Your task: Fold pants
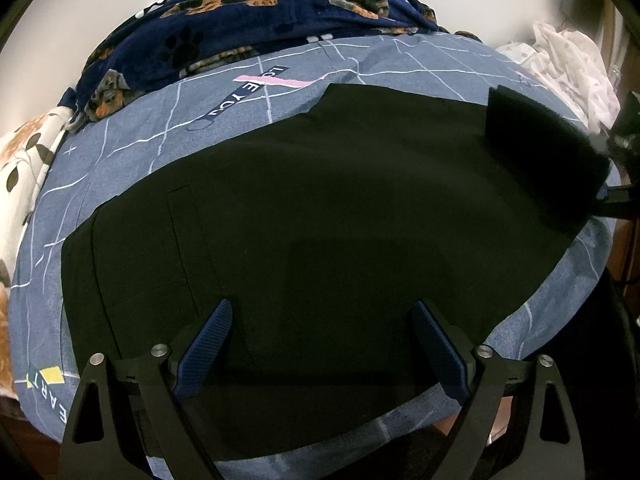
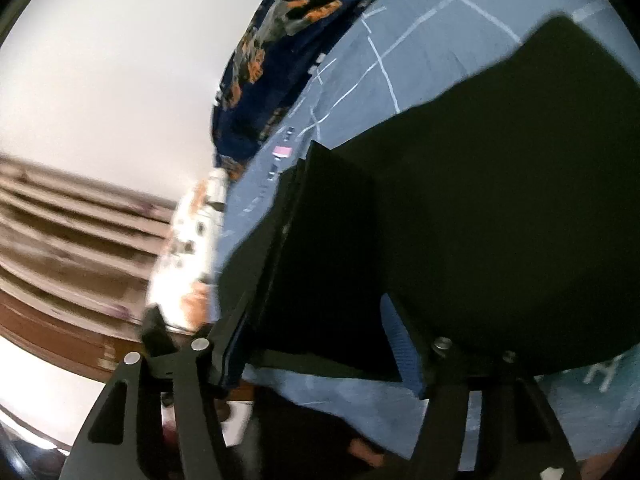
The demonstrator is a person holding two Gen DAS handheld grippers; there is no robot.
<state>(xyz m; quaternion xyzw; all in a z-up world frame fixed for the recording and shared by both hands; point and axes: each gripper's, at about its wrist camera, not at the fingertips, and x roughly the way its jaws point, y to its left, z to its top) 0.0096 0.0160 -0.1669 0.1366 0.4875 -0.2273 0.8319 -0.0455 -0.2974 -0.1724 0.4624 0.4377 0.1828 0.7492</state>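
Black pants (image 1: 320,220) lie flat across a blue grid-print bedsheet (image 1: 360,64). My left gripper (image 1: 322,344) is open just above the near part of the pants, its blue pads (image 1: 208,352) wide apart with nothing between them. At the right, the pants' end (image 1: 540,152) is lifted and folded over toward my right gripper (image 1: 620,148), which is only partly in view there. In the right wrist view, the right gripper (image 2: 316,344) has its fingers (image 2: 400,348) apart. The raised black cloth (image 2: 480,220) hangs between them, and the pads do not press on it.
A navy dog-print blanket (image 1: 280,4) is bunched along the far side of the bed. White dotted cloth (image 1: 568,60) is heaped at the far right, and a cream leaf-print cover (image 1: 24,168) lies at the left. The bed's near edge runs just below the left gripper.
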